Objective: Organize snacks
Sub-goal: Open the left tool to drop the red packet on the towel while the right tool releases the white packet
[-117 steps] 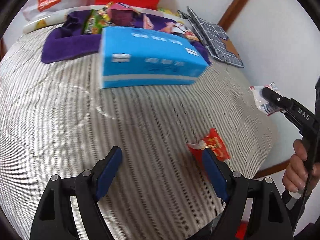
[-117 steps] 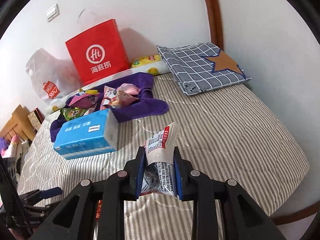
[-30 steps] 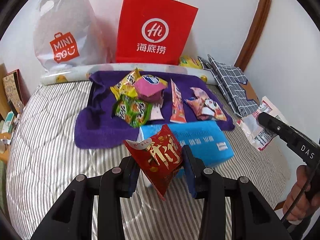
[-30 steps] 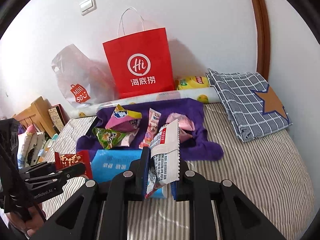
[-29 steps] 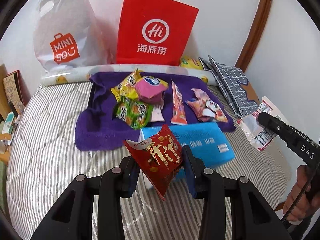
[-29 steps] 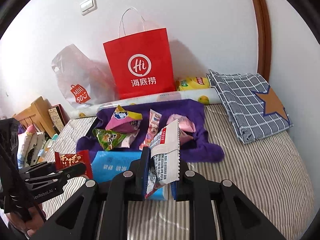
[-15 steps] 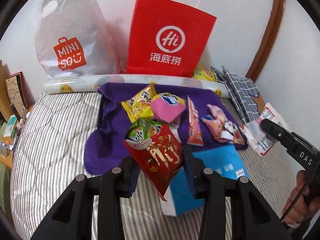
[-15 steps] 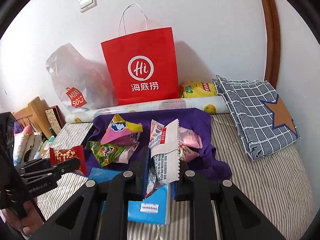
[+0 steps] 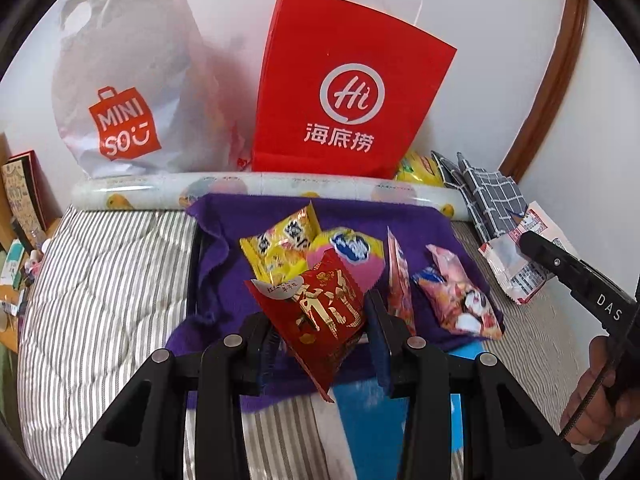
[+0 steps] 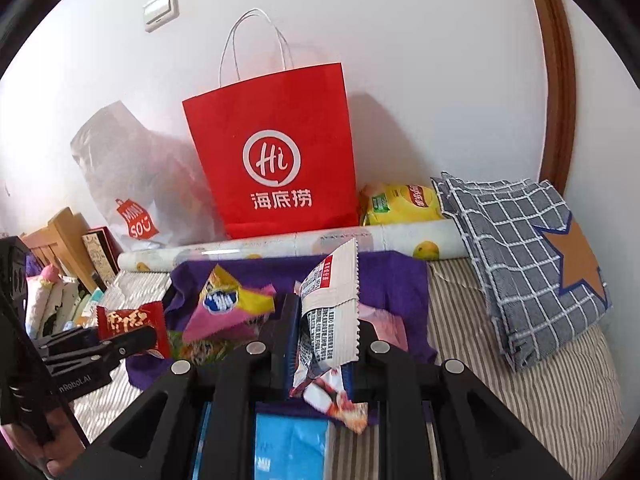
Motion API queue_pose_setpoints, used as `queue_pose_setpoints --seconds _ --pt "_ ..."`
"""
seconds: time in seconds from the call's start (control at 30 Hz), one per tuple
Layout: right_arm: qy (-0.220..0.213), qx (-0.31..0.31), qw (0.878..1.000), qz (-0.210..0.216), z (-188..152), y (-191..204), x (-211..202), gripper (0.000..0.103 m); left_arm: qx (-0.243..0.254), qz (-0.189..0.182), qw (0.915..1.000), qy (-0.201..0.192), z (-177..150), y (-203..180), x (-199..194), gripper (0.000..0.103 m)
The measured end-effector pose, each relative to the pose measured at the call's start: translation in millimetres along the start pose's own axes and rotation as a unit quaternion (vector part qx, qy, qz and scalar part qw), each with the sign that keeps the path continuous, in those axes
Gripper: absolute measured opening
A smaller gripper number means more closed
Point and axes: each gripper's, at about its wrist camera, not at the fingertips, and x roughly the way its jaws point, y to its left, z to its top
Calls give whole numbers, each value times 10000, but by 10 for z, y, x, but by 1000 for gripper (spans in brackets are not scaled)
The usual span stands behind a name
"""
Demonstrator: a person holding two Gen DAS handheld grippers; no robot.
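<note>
The left gripper [image 9: 322, 334] clamps a glossy red foil snack packet [image 9: 320, 316] above the purple cloth [image 9: 416, 224] (other snacks lie there), while the right gripper [image 10: 326, 344] pinches a crinkled white printed snack wrapper [image 10: 332, 312] nearby.

Left tool [image 9: 320, 336] and right tool [image 10: 324, 340] both raised, fingers pinched tight, each hand-held.

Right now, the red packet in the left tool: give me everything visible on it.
The red packet is a glossy foil-like pouch with gold characters and a pale strip with small print near its top edge. It looks sealed and slightly crumpled. The left tool clamps its lower half, so it sits tilted, one corner pointing down, above the purple cloth.
</note>
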Motion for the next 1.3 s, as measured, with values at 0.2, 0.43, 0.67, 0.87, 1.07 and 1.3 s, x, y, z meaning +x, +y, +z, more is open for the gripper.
queue_pose_setpoints --seconds 0.2,0.43,0.67,0.87,1.07,1.3 --pt "17 33 10000 85 134 -11 182 17 -14 51 10000 -26 159 35 112 40" --pt "406 86 9990 164 21 -32 592 17 -85 122 9998 121 202 181 387 40" --pt "665 -67 9973 290 -192 16 815 17 -58 293 9987 404 40 270 647 40" --pt "730 31 9966 378 -280 -14 878 17 -132 242 9991 332 5 323 640 40" --pt "733 29 9971 221 -318 -24 914 17 -241 146 9992 295 10 341 633 40" --pt "680 -158 9975 -63 -350 22 914 18 -157 83 9992 357 -19 278 655 40"
